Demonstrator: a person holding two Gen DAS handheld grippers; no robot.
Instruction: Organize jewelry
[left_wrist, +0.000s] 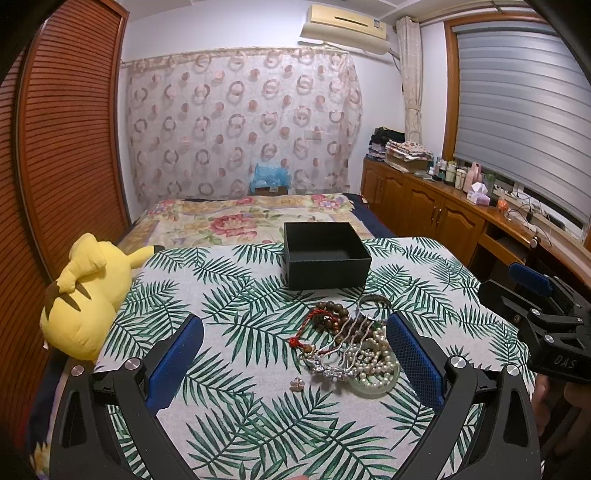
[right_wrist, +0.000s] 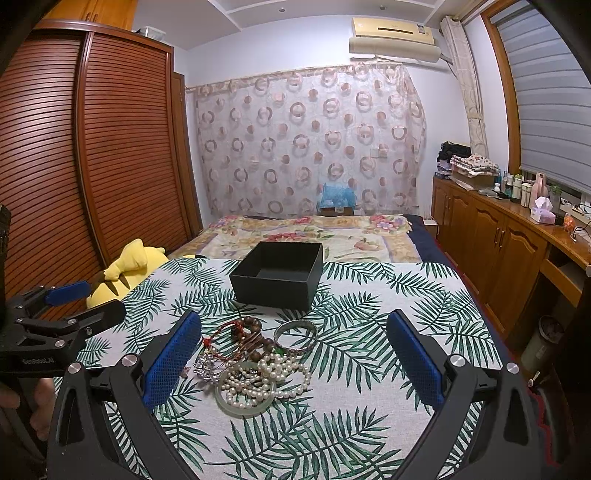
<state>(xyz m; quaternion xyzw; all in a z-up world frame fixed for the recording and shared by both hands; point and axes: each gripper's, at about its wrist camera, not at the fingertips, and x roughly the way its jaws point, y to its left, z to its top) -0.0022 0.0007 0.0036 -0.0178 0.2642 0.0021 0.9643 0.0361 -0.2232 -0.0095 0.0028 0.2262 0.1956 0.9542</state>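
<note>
A heap of jewelry lies on the leaf-print cloth: pearl strands, a pale green bangle, brown wooden beads, a red cord, a silver bangle and a small flower piece. Behind it stands an open black box, also in the right wrist view. My left gripper is open, hovering just short of the heap. My right gripper is open too, with the heap between and ahead of its blue pads.
A yellow plush toy sits at the cloth's left edge. A floral bedspread lies beyond the box. Wooden cabinets with bottles and a tissue box run along the right wall. A slatted wardrobe stands at left.
</note>
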